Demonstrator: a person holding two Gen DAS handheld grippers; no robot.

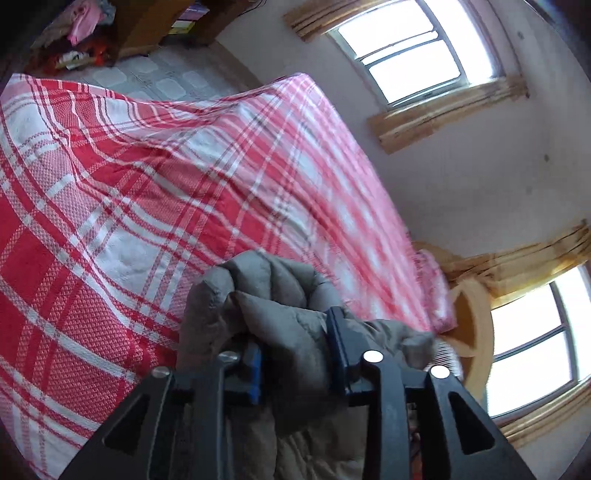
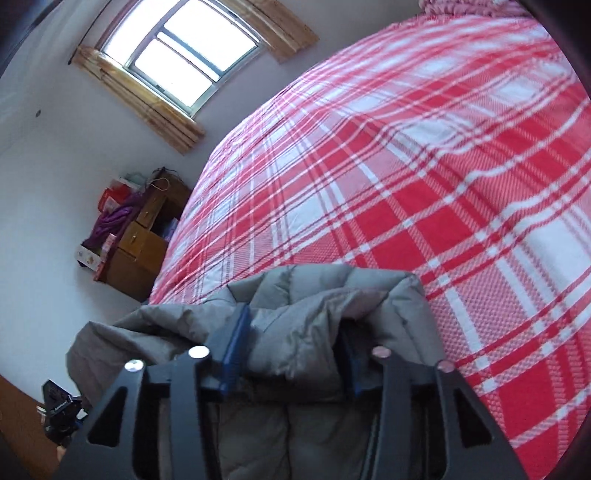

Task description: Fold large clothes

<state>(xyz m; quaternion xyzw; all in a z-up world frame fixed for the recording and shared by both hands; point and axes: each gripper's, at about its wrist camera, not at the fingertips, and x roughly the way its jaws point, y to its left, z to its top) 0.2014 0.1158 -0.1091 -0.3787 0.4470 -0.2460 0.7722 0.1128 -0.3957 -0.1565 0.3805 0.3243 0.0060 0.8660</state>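
A grey padded jacket (image 1: 280, 295) is bunched between the blue pads of my left gripper (image 1: 295, 354), which is shut on it and holds it above a bed with a red and white plaid cover (image 1: 155, 192). In the right wrist view the same grey jacket (image 2: 295, 332) is clamped in my right gripper (image 2: 291, 354), also shut on a thick fold of it. The rest of the jacket hangs down below both grippers. The plaid bed (image 2: 406, 155) fills the right wrist view behind the jacket.
Windows with rolled yellow curtains (image 1: 410, 48) (image 2: 181, 51) are on the white walls. A wooden cabinet with clothes piled on it (image 2: 136, 236) stands by the bed's far corner. A clothes pile (image 1: 81, 29) lies on the tiled floor. The other gripper (image 2: 61, 413) shows low left.
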